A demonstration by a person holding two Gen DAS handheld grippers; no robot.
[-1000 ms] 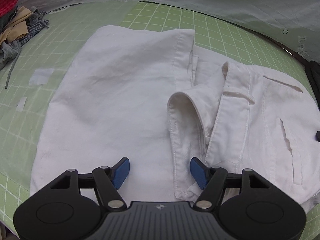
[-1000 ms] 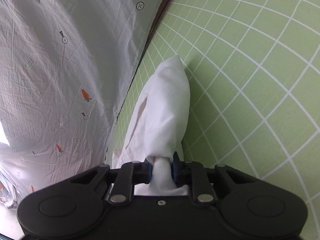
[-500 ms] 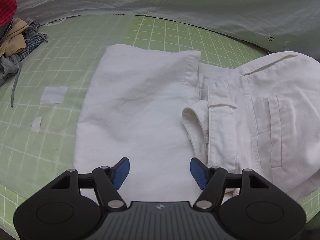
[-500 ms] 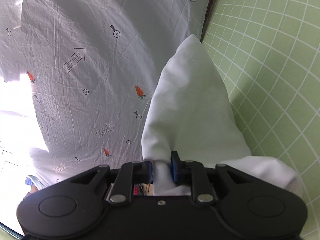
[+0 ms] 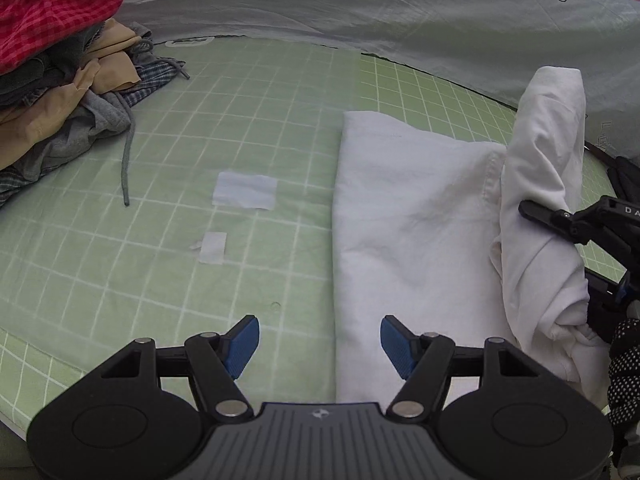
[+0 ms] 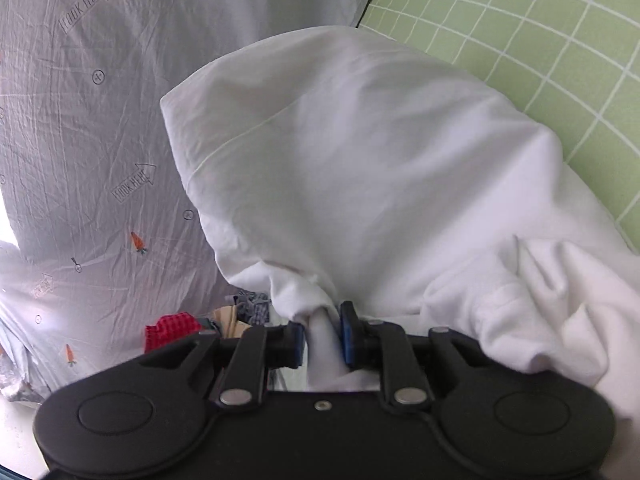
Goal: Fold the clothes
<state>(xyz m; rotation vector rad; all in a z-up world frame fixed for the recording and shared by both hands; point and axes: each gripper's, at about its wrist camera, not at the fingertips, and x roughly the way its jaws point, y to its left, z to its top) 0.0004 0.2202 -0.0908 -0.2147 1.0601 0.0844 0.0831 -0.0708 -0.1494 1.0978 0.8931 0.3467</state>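
Presently the white shorts [image 5: 416, 232] lie partly flat on the green grid mat [image 5: 256, 128], their right half raised off the surface in a standing fold. That half lay spread to the right a second ago; it has since been carried up and over toward the left, so the lengthwise fold is judged about half done. The right hand-held gripper [image 6: 323, 336] is clamped on a bunched edge of the fabric, blue pads pressed against the cloth. The left hand-held gripper [image 5: 320, 344] has its fingers wide apart, holding nothing, low over the near left edge of the flat half; it has shifted left since the earlier frames.

Surroundings: a pile of mixed clothes [image 5: 68, 92] sits at the far left of the mat, well apart from the shorts, with a grey drawstring [image 5: 127, 148] trailing out. Two pale tape patches [image 5: 245, 189] lie between pile and shorts. A carrot-print sheet [image 5: 400, 12] borders the mat. Nothing obstructs the landing area; the bunched grip may leave wrinkles.
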